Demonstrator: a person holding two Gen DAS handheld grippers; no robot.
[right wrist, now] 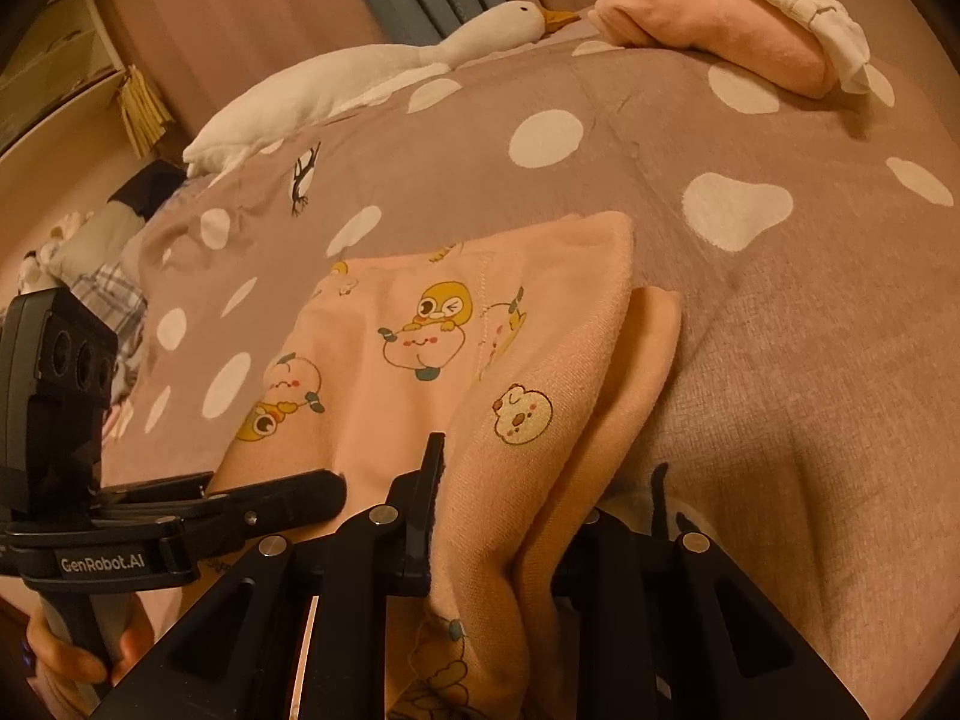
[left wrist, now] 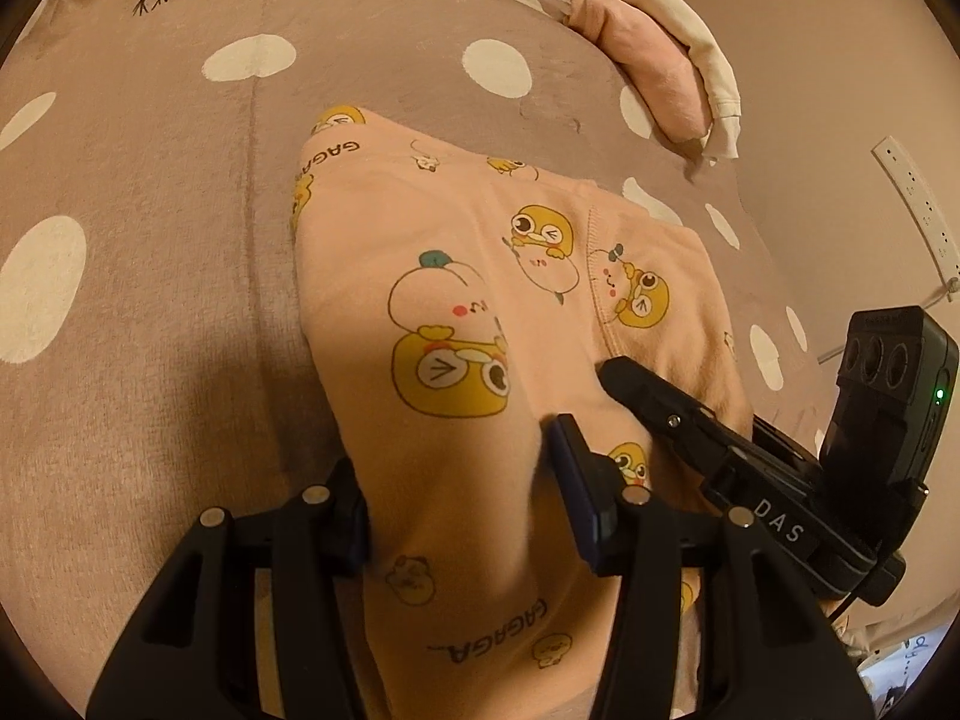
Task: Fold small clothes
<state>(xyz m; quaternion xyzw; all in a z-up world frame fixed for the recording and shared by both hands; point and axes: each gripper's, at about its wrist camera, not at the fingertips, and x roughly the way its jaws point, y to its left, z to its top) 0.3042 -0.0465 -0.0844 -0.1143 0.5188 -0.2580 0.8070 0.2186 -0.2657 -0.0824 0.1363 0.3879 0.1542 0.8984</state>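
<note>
A small peach garment printed with yellow cartoon ducks lies partly folded on the spotted bed cover; it also shows in the right wrist view. My left gripper is shut on the garment's near edge, with cloth bunched between its fingers. My right gripper is shut on the garment's other near edge, where several layers hang through its jaws. The right gripper's finger shows in the left wrist view, resting on the garment. The left gripper's finger shows at the left of the right wrist view.
The mauve bed cover with white spots spreads all around. A folded pink garment and a white one are stacked at the far right. A white plush goose lies along the far edge. A wall with a power strip is to the right.
</note>
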